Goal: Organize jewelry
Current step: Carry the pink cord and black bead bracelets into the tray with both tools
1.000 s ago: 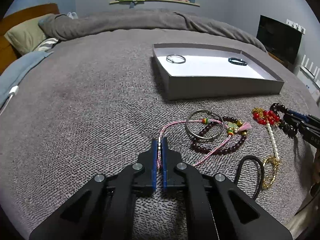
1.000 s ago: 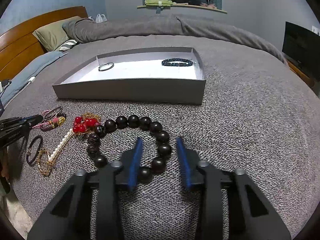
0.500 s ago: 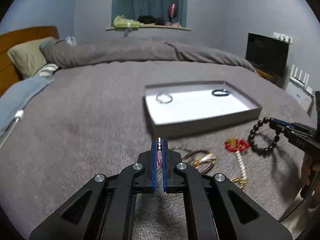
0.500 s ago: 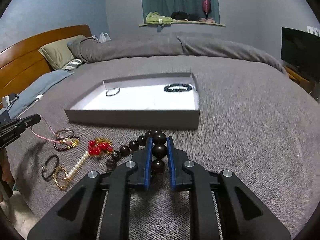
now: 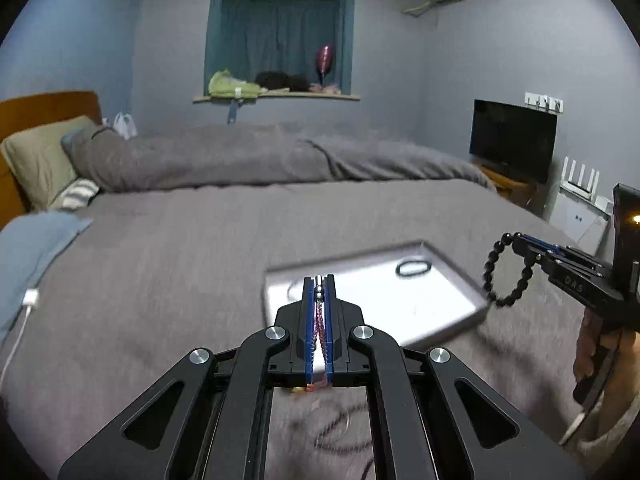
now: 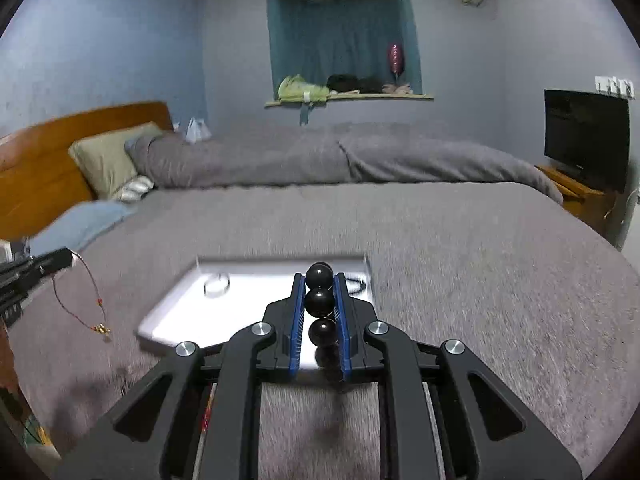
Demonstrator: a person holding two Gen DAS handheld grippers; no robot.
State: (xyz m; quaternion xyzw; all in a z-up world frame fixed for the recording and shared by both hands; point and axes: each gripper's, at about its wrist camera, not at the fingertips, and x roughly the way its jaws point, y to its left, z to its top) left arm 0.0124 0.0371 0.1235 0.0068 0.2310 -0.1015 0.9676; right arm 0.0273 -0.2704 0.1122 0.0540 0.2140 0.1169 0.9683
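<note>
Bracelets are held aloft near the grey tray (image 5: 460, 270). Pink cord bracelet (image 5: 319, 322), limp and light, is pinched near its clasp by the fully closed left gripper (image 5: 319, 280). Black bead bracelet (image 6: 320, 302), heavier and slippery, is clamped across its beads by the nearly closed right gripper (image 6: 319, 280).

tray (image 5: 460, 268) on the bed (image 5: 160, 260), two bracelets (image 5: 414, 268) inside; pillow (image 5: 36, 160) far left, tv (image 5: 512, 140) right
</note>
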